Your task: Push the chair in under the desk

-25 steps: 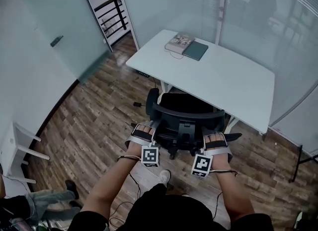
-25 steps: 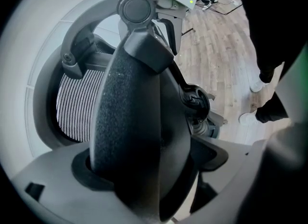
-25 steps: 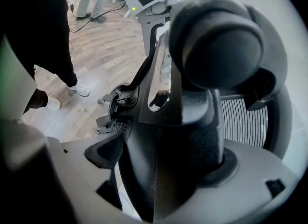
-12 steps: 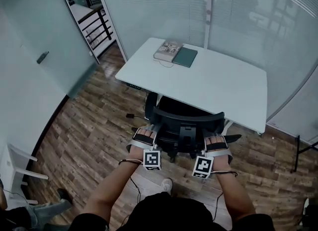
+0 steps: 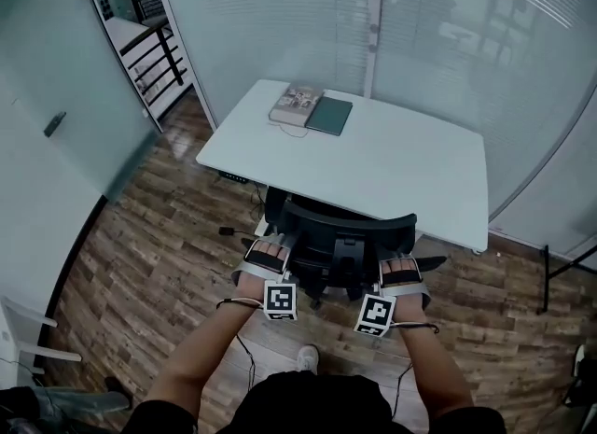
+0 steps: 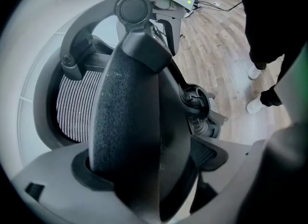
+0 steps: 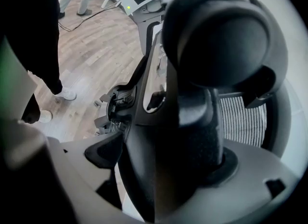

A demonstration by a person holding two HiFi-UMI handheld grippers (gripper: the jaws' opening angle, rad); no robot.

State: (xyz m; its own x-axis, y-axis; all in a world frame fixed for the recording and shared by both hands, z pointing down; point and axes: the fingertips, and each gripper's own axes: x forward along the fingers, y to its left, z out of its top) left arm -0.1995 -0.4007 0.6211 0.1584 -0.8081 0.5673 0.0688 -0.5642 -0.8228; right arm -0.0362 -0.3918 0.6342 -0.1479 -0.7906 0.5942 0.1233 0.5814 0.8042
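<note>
A black mesh office chair (image 5: 340, 229) stands at the near edge of the white desk (image 5: 401, 166), with its seat mostly hidden beneath the top. My left gripper (image 5: 270, 253) is shut on the backrest's left edge. On the right edge my right gripper (image 5: 403, 270) is shut the same way. The dark backrest frame (image 6: 130, 122) fills the space between the jaws in the left gripper view, with mesh (image 6: 77, 107) beside it. In the right gripper view the frame (image 7: 192, 122) also sits between the jaws.
A book (image 5: 297, 103) and a green notebook (image 5: 330, 116) lie at the desk's far left corner. Glass walls (image 5: 280, 21) close in behind and beside the desk. A cable (image 5: 244, 353) runs over the wood floor by my shoe (image 5: 305, 358). A black stand leg (image 5: 560, 269) is at the right.
The chair has rolled forward under the desk and I have stepped after it. Both grippers keep their hold on the backrest.
</note>
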